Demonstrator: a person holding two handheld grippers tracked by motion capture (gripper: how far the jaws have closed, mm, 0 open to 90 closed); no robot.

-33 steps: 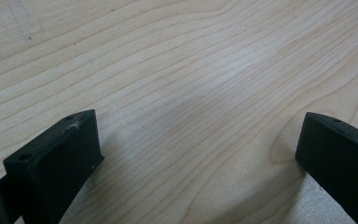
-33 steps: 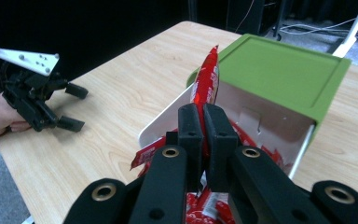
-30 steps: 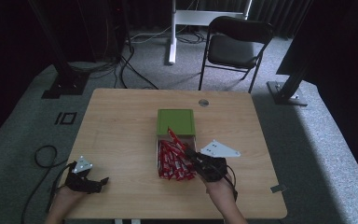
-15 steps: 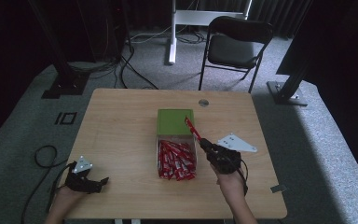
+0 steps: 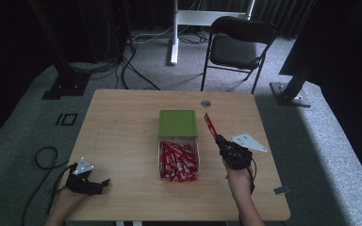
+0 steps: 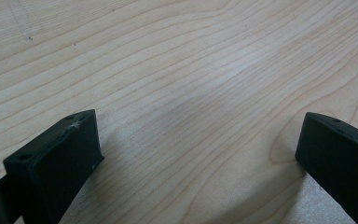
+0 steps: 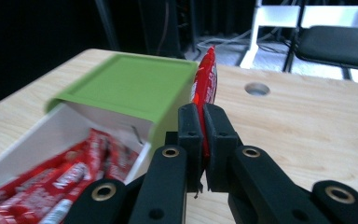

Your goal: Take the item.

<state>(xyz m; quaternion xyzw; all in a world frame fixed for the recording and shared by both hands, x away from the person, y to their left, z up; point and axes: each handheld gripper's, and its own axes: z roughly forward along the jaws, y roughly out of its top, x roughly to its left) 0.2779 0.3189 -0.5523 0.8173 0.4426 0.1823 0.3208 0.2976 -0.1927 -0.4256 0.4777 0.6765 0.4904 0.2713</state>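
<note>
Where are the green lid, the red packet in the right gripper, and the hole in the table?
Green lid (image 5: 177, 123), high view, middle of its flat top.
Red packet (image 7: 205, 84), right gripper view, the part standing above the closed jaws.
Hole (image 5: 206, 103), high view, its centre near the table's far edge.

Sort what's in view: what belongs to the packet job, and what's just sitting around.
In the job:
- right tool, shut on a red packet
- white drawer of red packets
- green box

Just around:
- left tool, open, on the bare table
- folding chair
- floor cables
</note>
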